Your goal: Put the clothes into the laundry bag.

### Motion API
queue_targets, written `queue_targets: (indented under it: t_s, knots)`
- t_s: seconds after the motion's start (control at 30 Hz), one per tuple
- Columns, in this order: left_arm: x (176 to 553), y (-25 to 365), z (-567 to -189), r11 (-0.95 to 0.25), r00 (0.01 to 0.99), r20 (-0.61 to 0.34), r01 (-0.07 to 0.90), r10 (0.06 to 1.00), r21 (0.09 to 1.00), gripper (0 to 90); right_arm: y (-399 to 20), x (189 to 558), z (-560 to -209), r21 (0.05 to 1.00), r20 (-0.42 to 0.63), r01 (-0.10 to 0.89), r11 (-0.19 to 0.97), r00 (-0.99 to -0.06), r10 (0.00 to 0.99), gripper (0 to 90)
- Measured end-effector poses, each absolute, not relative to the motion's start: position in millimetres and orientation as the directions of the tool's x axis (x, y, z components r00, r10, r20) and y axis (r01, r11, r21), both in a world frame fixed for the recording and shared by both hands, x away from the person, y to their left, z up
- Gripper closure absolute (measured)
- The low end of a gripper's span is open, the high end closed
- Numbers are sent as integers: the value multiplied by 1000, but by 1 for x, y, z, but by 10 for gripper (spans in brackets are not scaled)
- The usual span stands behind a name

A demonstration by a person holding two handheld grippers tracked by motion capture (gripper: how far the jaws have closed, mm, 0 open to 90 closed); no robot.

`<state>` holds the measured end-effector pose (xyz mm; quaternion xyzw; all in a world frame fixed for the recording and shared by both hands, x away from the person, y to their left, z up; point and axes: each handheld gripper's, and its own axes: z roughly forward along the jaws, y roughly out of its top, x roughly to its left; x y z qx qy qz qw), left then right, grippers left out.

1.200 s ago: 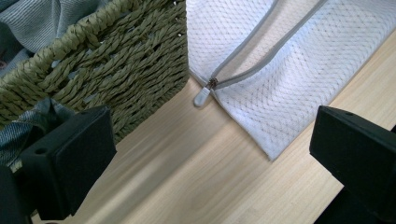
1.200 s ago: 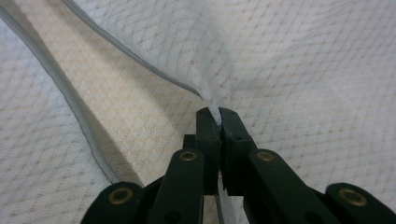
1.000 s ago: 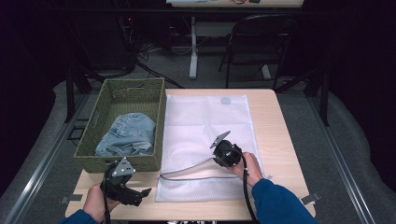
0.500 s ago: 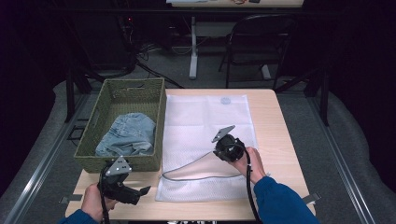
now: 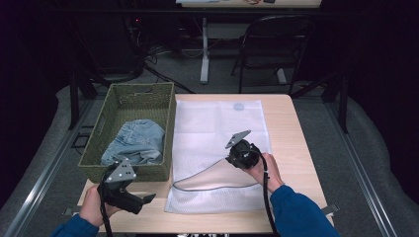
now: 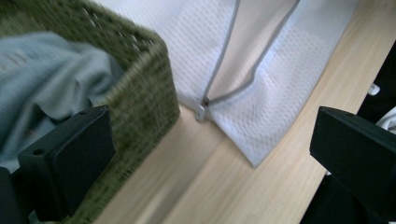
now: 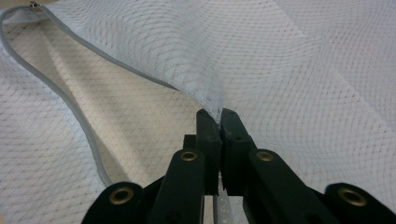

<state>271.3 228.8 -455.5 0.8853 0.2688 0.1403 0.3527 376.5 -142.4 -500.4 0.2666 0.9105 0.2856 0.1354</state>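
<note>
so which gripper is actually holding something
The right gripper: its jaws are shut on the upper edge of the mesh bag, lifting its mouth open. The left gripper is open, by the basket.

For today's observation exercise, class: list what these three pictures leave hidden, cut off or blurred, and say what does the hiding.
1. High view: the jaws of the right gripper are covered by its own body.
2. High view: the denim garment lies bunched in the basket, so its type is unclear.
3. Left gripper view: the garment is blurred and cut by the frame edge.
4. Right gripper view: the mesh bag runs past every edge.
</note>
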Motion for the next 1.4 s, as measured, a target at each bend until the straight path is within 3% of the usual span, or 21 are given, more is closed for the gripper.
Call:
queue_targets:
  t_s: [0.2,0.67,1.13,1.4]
  knots:
    - [296,238,-428,-673,824,167,305,541,674,0,-144,378,-501,592,-97,400,700,-827,554,881]
    - [379,245,-412,-775,852,166,349,496,527,0,-143,378,-503,584,-90,412,700,-824,560,881]
    - [423,232,-445,-875,892,153,361,425,323,0,-144,379,-505,580,-93,406,706,-828,553,879]
    - [438,226,-467,-884,905,117,361,409,295,0,-144,379,-505,576,-95,405,710,-829,551,879]
